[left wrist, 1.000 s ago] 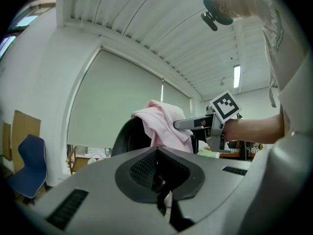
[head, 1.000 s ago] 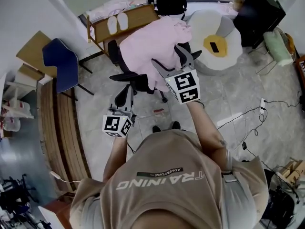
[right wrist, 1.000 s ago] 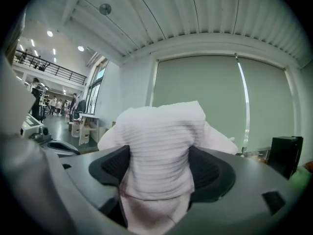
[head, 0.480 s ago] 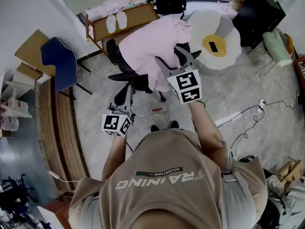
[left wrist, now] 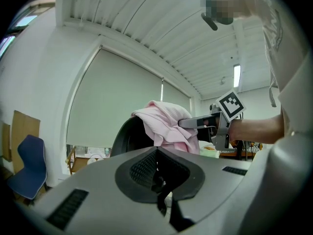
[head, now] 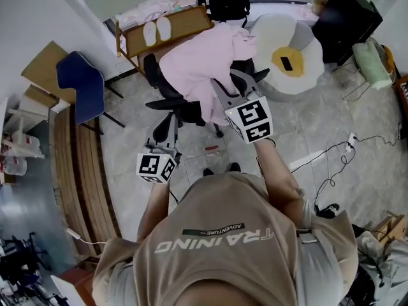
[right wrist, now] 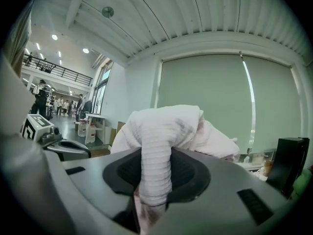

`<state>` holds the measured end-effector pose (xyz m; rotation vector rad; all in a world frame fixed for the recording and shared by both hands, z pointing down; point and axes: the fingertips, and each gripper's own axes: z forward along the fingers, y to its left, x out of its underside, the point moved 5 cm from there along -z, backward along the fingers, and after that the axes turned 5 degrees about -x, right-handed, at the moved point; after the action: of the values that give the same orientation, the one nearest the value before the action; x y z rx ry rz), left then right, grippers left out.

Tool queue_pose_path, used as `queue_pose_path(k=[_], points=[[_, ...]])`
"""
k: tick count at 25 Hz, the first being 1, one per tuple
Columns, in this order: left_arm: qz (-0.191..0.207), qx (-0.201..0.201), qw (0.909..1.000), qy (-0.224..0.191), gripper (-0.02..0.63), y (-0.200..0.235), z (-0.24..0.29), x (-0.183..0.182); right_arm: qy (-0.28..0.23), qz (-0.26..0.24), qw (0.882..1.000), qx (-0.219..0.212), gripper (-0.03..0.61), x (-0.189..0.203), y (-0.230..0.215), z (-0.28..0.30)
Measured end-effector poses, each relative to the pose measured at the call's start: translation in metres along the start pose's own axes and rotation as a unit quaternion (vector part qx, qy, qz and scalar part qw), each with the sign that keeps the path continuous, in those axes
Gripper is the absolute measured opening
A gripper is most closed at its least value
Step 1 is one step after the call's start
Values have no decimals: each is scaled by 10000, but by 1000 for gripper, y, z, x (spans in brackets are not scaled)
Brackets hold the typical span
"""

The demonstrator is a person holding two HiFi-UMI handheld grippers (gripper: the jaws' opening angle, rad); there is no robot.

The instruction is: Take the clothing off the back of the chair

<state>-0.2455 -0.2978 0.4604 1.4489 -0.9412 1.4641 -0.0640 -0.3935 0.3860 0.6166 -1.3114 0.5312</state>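
Note:
A pink garment (head: 194, 59) hangs over the back of a black office chair (head: 167, 104). My right gripper (head: 229, 85) is at the garment's near edge, and its jaws are closing with a ribbed fold of the pink cloth (right wrist: 156, 146) squeezed between them. In the left gripper view the right gripper (left wrist: 195, 123) pinches the garment (left wrist: 164, 124) at the side of the chair back (left wrist: 128, 136). My left gripper (head: 167, 121) stays lower, short of the chair, with its jaws together and nothing in them.
A blue chair (head: 80, 85) stands at the left by wooden furniture. A wooden bench (head: 185, 23) with white slippers sits behind the office chair. A white and yellow egg-shaped cushion (head: 290, 50), a black box (head: 347, 11) and floor cables (head: 331, 155) lie to the right.
The right gripper's jaws have closed in from wide open onto the edge of the pink garment. The left gripper has not moved.

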Motion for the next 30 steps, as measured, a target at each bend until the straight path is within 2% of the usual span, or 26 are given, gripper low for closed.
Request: queue_pose_path(k=[6,11,16,20,24,30], points=[[116,-21,9999,2,9,-5,2,-5,-20,27,10000,-93,143,-1,1,-1],[141,-195,9997,98,9,-21,1,-6,-222,23,9991,-359,141,-6,3,-18],[46,-396,9991,158,9,-38,-15,4,-371,-101,9973,-618,137,-13,13,-32],[-8,-395,9991,163,9,-50,-29,8,-477,-179,9962,-701,135,-16,25,-48],[25,-295,9995,63,9,-56,-42,2,-523,-73,9967,-614,135,-14,34,-70],[140,37,9999,72,9,-61,-87,1,-625,67,9977,-263,135,-13,73,-109]])
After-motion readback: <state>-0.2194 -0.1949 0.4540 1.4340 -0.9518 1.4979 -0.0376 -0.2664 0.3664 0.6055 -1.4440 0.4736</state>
